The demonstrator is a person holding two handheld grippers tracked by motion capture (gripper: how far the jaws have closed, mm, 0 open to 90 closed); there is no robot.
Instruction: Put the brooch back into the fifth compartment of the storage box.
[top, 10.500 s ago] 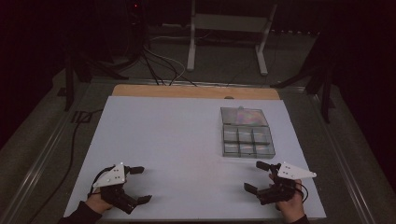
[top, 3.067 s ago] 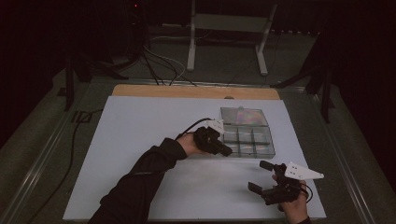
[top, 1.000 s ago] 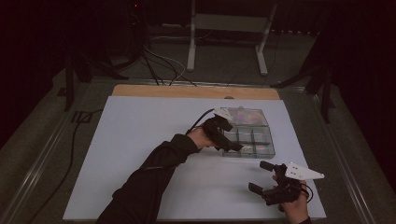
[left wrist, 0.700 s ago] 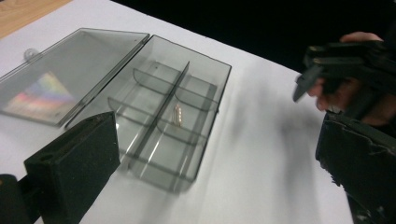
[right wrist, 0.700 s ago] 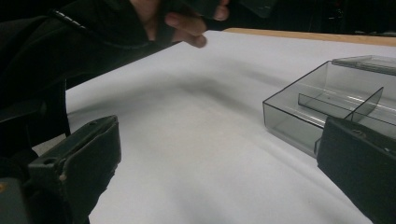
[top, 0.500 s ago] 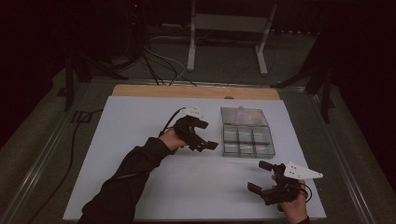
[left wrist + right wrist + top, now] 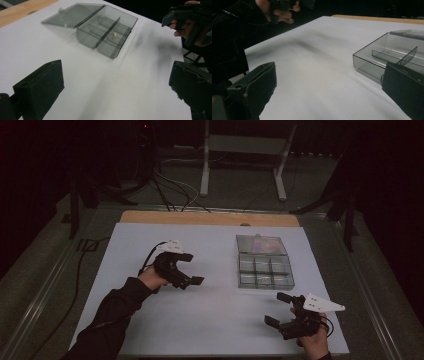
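Observation:
A clear plastic compartment box (image 7: 265, 271) sits at the right of the white table, its lid (image 7: 261, 245) lying open behind it. My left gripper (image 7: 191, 268) hovers left of the box, open and holding nothing. In the left gripper view the box (image 7: 107, 32) lies ahead beyond my open left gripper (image 7: 117, 78), with a small shiny piece (image 7: 115, 33) in one compartment. My right gripper (image 7: 278, 309) rests near the front right edge, open and holding nothing. The right gripper view has the box (image 7: 384, 58) at the right, past the open right gripper (image 7: 329, 82).
The white sheet (image 7: 215, 320) covers the table, with a wooden strip (image 7: 200, 218) along the far edge. Cables and a stand's legs (image 7: 240, 165) are on the dark floor behind. The other hand (image 7: 283, 8) appears at the top left of the right gripper view.
My left gripper has drawn back from the box and moved left toward the middle of the table, with its jaws open. The right gripper has stayed put.

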